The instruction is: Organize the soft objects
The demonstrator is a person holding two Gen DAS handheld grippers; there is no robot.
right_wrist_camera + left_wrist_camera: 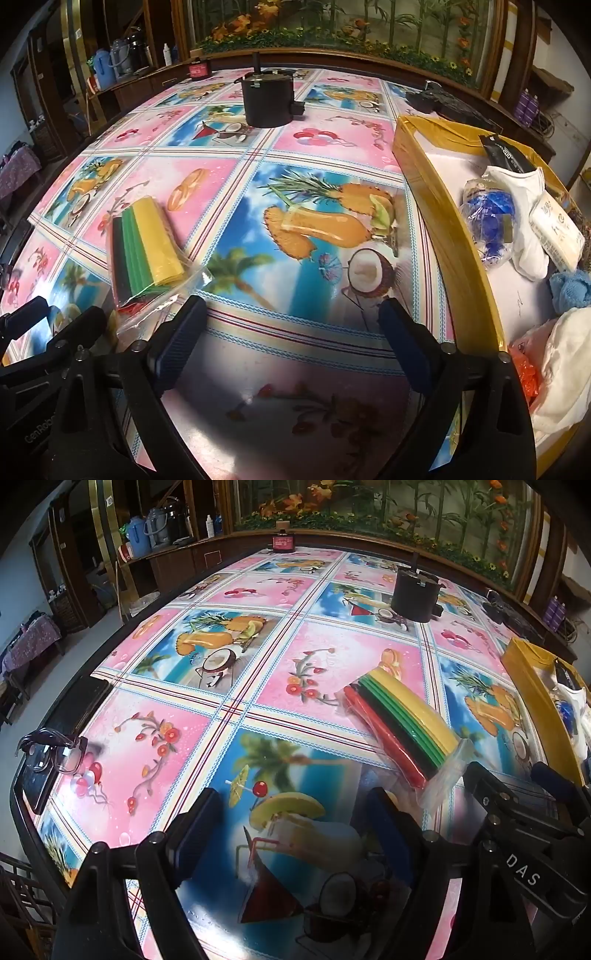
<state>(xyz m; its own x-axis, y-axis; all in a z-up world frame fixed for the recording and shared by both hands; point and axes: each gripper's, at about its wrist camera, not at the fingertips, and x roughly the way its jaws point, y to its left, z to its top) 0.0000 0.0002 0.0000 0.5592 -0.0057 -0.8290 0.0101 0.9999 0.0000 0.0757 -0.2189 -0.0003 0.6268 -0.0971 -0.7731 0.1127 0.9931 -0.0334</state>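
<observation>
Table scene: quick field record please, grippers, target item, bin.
left gripper: open, nothing between the jaws, above the tablecloth
right gripper: open, nothing between the jaws
bag of coloured sheets: clear plastic, yellow, green, black and red layers, flat on the table, between the two grippers
cardboard box: at the right, holds white cloth, blue towel, wrapped blue item
black pot: far side of table
glasses: left table edge

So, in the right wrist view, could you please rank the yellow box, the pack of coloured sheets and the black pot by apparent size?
1. yellow box, largest, though nearest the camera.
2. pack of coloured sheets.
3. black pot, smallest-looking, but farthest away, so its true size is unsure.
</observation>
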